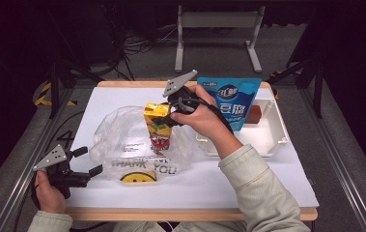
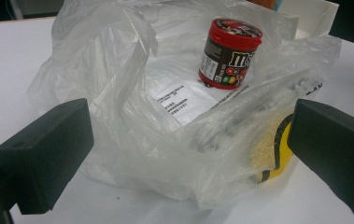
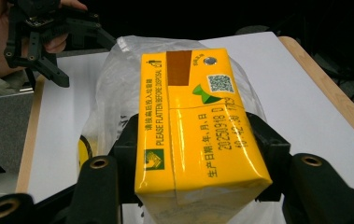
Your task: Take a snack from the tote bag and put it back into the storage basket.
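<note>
1. A person sits at a white-topped table with a pale wooden edge [image 1: 122, 83], seen from above, holding a black two-jaw gripper in each hand
2. The right gripper [image 1: 165, 112] is clamped on a yellow rectangular drink carton [image 1: 157, 122], one jaw pressing each side; the gripper's own view shows the carton's yellow top with printed text and a small code square [image 3: 198, 126]
3. The carton is held upright above the middle of the table, over a crumpled clear plastic bag [image 1: 122, 140] printed with "THANK YOU" and a yellow smiley face
4. Just below the carton stands a small round candy tub with a red lid and a dark label [image 1: 160, 141]; in the left gripper view it stands upright on the bag's plastic [image 2: 230, 53]
5. The left gripper [image 1: 88, 161] sits at the near left corner of the table, its jaws spread apart and grasping nothing; the bag's near edge [image 2: 165, 140] lies between and beyond them, not pinched
6. To the right, a shallow white plastic tray [image 1: 272, 137] holds a blue stand-up pouch with white lettering [image 1: 231, 101] and a small brown block [image 1: 254, 115] beside it
</note>
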